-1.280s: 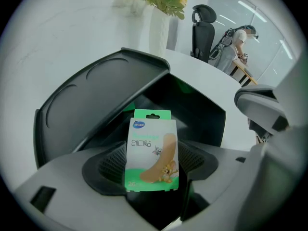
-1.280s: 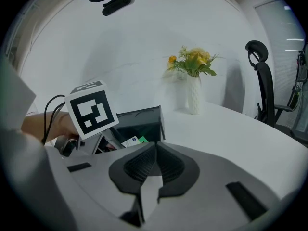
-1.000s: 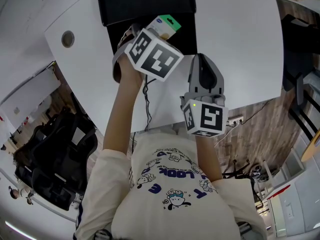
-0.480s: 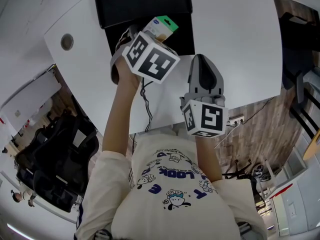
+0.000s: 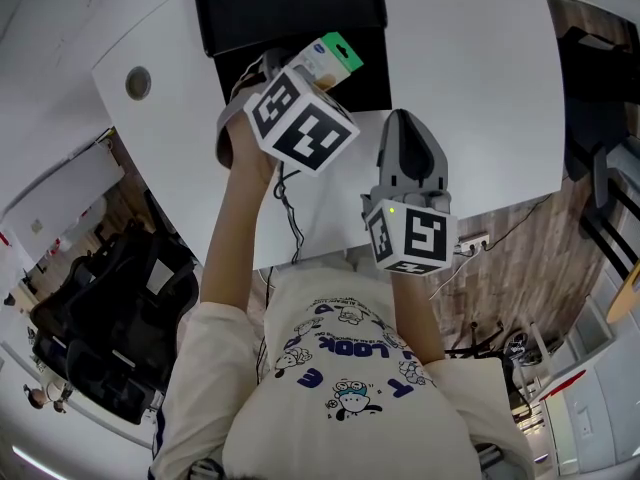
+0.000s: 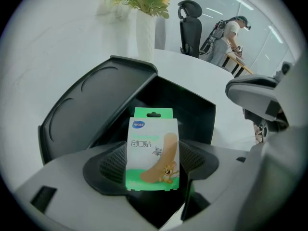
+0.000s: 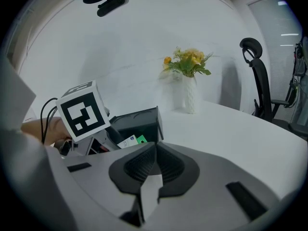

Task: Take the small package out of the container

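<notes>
The small package (image 6: pixel 153 150) is a green and white plaster box with a cartoon print. My left gripper (image 6: pixel 153 163) is shut on its lower part and holds it upright above the open black container (image 6: pixel 185 102). From the head view the package (image 5: pixel 330 56) sticks out past the left gripper (image 5: pixel 305 88) over the container's front edge (image 5: pixel 290 13). My right gripper (image 5: pixel 405 123) hangs to the right, nearer the body. Its jaws (image 7: pixel 154 150) are shut with nothing between them. In the right gripper view the package (image 7: pixel 132 141) shows beside the container (image 7: pixel 139 121).
The container's lid (image 6: pixel 91 105) stands open to the left. On the white table (image 5: pixel 470 68) a white vase of yellow flowers (image 6: pixel 144 18) stands at the back. A round cable hole (image 5: pixel 138 82) is at the left. An office chair (image 6: pixel 190 18) and a person (image 6: pixel 226 32) are beyond the table.
The left gripper with the package has drifted very slightly toward the body. The right gripper has stayed in place.
</notes>
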`<state>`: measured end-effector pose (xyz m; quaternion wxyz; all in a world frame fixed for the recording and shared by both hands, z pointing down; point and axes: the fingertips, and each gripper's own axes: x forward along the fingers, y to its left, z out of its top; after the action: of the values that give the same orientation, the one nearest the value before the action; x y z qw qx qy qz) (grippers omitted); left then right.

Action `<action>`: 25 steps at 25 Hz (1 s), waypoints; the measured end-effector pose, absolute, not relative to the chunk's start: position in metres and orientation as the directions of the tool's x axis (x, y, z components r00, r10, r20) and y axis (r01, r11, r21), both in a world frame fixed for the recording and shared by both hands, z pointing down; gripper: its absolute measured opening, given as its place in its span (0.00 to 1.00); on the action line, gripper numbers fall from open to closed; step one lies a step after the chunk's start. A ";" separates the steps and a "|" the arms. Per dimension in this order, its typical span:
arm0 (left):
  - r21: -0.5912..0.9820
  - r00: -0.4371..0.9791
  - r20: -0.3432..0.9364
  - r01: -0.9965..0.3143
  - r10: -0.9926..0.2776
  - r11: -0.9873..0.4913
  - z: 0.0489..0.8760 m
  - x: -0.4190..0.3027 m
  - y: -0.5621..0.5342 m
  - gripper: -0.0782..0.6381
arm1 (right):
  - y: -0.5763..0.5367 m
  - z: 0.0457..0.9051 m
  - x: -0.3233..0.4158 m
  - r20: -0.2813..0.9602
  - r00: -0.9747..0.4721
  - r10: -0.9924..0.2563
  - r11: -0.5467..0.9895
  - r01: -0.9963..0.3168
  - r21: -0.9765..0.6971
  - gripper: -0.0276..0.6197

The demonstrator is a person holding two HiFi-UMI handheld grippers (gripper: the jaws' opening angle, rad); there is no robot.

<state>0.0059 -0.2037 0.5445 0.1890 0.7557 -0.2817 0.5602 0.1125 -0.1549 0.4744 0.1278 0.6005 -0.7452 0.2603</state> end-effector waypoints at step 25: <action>-0.067 0.284 0.919 -0.568 -0.272 -0.820 0.494 0.014 -0.193 0.57 | -0.147 0.448 0.115 0.457 -0.230 -0.859 0.129 -0.962 -0.240 0.09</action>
<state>0.0136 -0.1931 0.4941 0.1382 0.7892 -0.2662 0.5359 0.1152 -0.1474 0.4479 0.1042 0.6117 -0.7442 0.2471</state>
